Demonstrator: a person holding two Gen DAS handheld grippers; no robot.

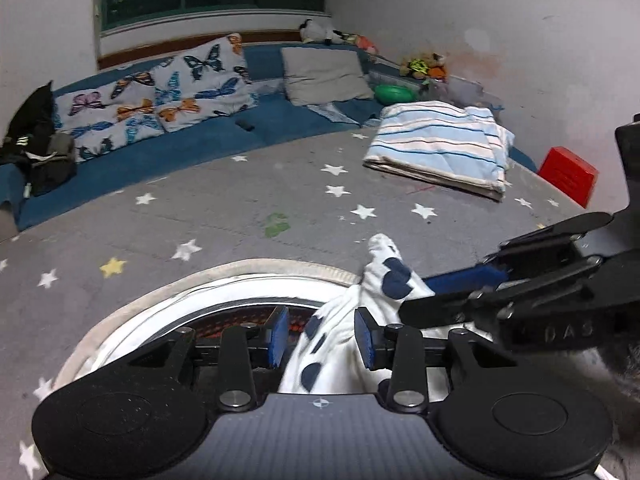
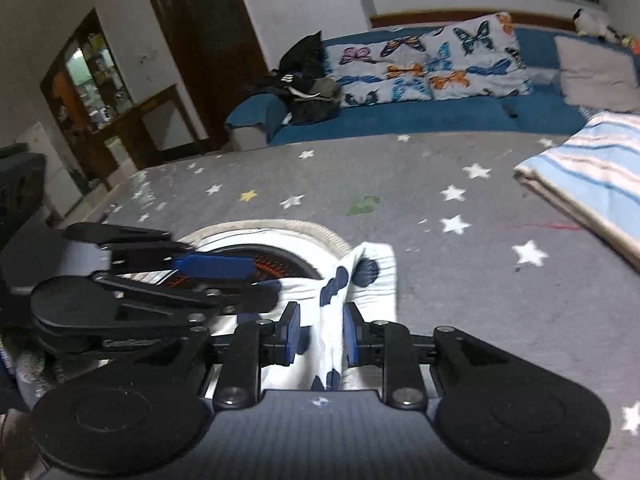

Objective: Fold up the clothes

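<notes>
The left gripper (image 1: pixel 322 338) has its blue-padded fingers spread, with a fold of the white cloth garment with dark navy spots (image 1: pixel 328 352) lying loosely in the gap between them; the pads do not press it. The right gripper (image 2: pixel 320 330) likewise stands spread, its blue pads just beside a bunched strip of the same spotted garment (image 2: pixel 332 320) without clamping it. Each gripper shows in the other's view: the right one enters the left view from the side, with raised letters on its black body that seem to read "DAS", and the left one carries an embossed word too blurred to read.

The garment drapes over the rim of a round white basket with a beige woven edge (image 1: pixel 256 270), which holds something patterned in red and black. The basket stands on a grey floor mat printed with white and yellow stars (image 1: pixel 200 216). Farther off on the mat lies a folded blue-and-white striped blanket (image 1: pixel 440 144), and near it a red box (image 1: pixel 568 174). Along the wall runs a blue sofa (image 1: pixel 224 136) with butterfly-print pillows (image 1: pixel 160 96) and a grey cushion (image 1: pixel 326 74).
</notes>
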